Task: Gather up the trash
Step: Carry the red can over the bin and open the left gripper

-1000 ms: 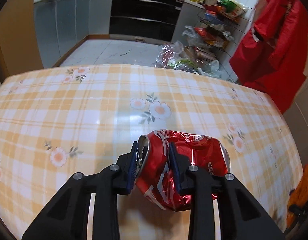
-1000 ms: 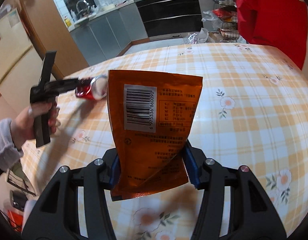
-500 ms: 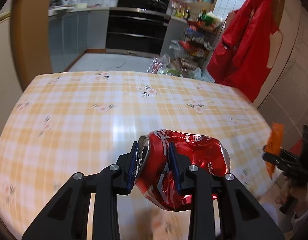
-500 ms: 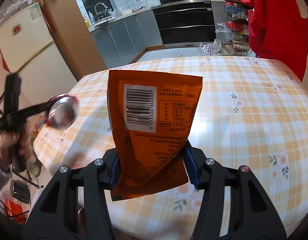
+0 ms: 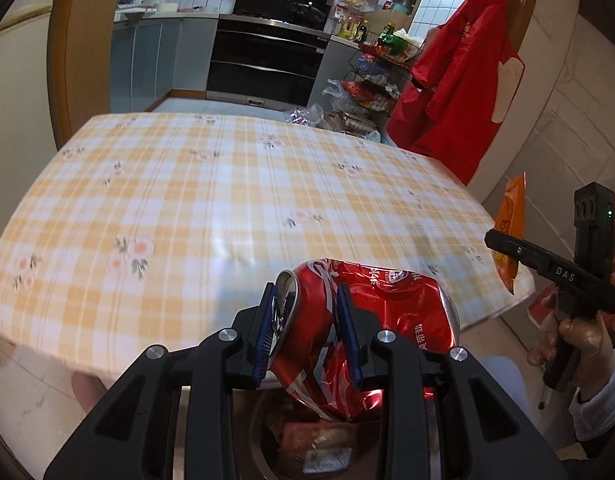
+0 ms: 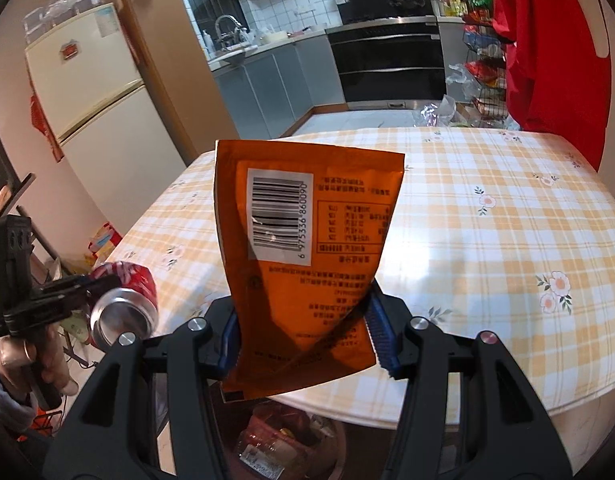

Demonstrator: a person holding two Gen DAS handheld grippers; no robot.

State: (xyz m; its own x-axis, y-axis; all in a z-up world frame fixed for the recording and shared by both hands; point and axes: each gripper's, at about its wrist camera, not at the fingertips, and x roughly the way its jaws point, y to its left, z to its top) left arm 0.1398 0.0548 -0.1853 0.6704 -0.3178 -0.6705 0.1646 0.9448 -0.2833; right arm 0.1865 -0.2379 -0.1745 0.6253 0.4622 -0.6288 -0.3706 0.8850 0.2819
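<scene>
My left gripper (image 5: 307, 330) is shut on a crushed red soda can (image 5: 387, 316), held off the table's near edge above an open trash bin (image 5: 275, 440). The can also shows in the right wrist view (image 6: 125, 304). My right gripper (image 6: 303, 338) is shut on an orange snack bag (image 6: 307, 248) with a barcode, held upright over the same bin (image 6: 283, 444), which has wrappers inside. The bag also shows at the right of the left wrist view (image 5: 509, 232).
A table with a yellow checked floral cloth (image 5: 227, 200) lies ahead in both views. Red garments (image 5: 459, 80) hang at the right. A wire rack of groceries (image 5: 371, 80) and kitchen cabinets stand behind. A fridge (image 6: 91, 112) stands at the left.
Both grippers have drawn back from over the table to beyond its near edge, still holding the can and the bag. The trash bin has come into view below them.
</scene>
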